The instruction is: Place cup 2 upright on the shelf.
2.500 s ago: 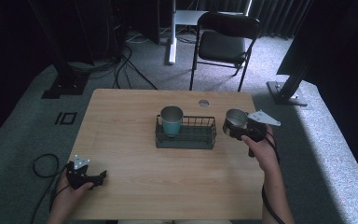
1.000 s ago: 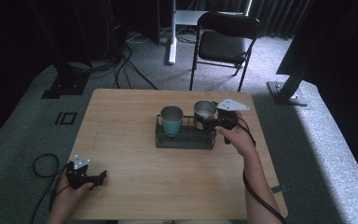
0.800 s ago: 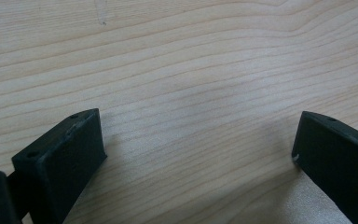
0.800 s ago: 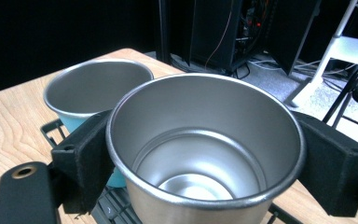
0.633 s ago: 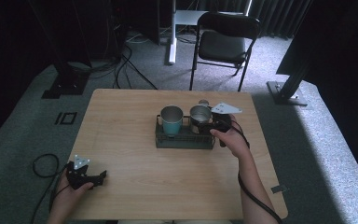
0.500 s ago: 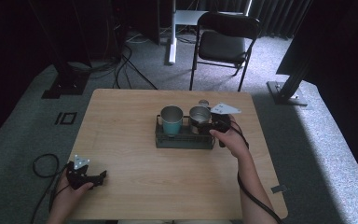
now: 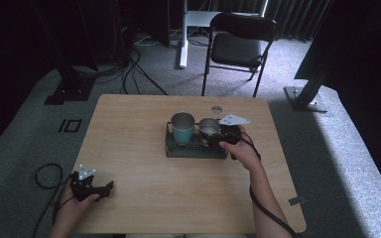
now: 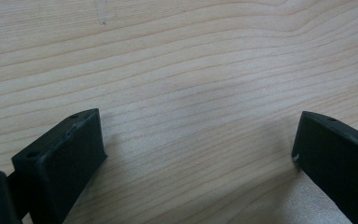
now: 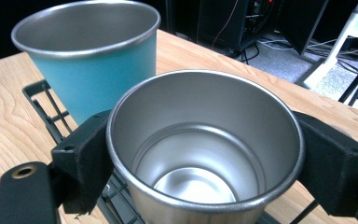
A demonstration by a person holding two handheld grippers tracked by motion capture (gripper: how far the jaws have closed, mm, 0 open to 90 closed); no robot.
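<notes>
We hold the steel cup (image 9: 205, 154) in the right tongs (image 7: 226, 135), one jaw pressed to each side of its wall just below the rim, mouth up. In the high view it sits in the right half of the wire rack (image 7: 195, 147), which stands a little toward the far right of the middle of the surface (image 7: 144, 188). The teal cup (image 7: 182, 128) already stands upright in the rack's left half; in the right gripper view the two cups are just beside each other, and we cannot tell whether their walls touch.

We judge the step in hand to be setting the steel cup down into the rack next to the teal one. Whether its base already rests on the wires is hidden by the cup itself.

The left tongs (image 8: 200, 154) lie idle near the near left corner of the surface, jaws spread wide with bare wood between them.

Next, we should make sure the cup is seated flat on the rack floor, then open the right jaws gently and draw them back toward the right edge, clear of the rack's wire side, so neither cup is nudged.
</notes>
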